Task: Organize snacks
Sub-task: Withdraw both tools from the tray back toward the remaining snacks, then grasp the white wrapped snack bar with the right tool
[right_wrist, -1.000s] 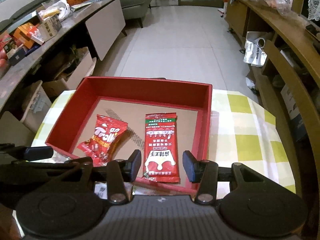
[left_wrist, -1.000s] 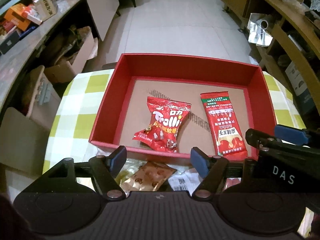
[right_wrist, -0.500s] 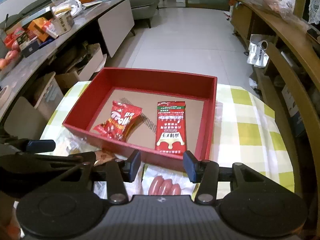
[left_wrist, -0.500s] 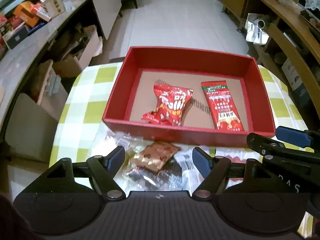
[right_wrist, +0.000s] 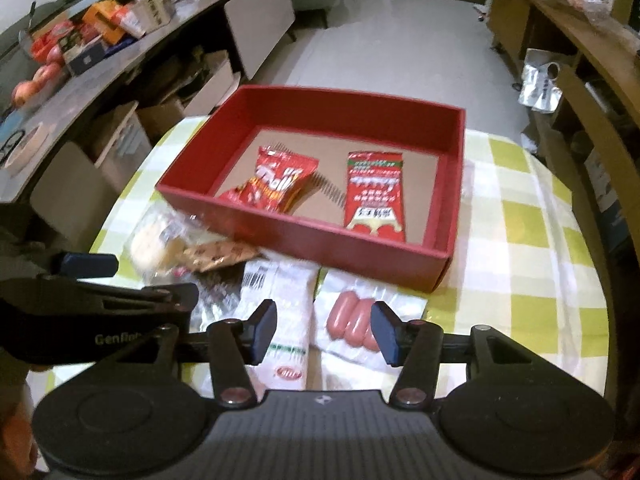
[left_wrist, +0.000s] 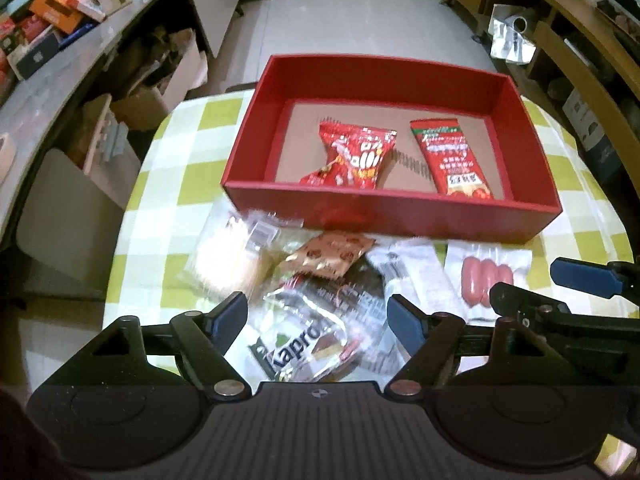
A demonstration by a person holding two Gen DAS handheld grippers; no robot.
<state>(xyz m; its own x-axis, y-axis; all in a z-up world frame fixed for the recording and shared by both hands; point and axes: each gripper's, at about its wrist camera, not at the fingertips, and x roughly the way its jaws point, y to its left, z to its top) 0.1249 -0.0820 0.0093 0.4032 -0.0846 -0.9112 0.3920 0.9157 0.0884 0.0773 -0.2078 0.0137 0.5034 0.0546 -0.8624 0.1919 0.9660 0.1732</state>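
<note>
A red box on the table holds a red Trolli bag and a flat red packet. Loose snacks lie in front of it. My left gripper hovers over a silver Kapro packet beside a brown-gold packet. Its jaws are opening and press on nothing. My right gripper hangs over a sausage pack and a white packet. Its jaws are opening too, gripping nothing.
A clear bag of pale biscuits lies left of the pile. The round table wears a green-and-white checked cloth. A cluttered counter with cardboard boxes under it runs along the left. Wooden shelving stands at the right.
Both grippers have drawn back from the red box toward the table's near edge. The loose snacks in front of the box have come into view. Both jaws stand a little wider.
</note>
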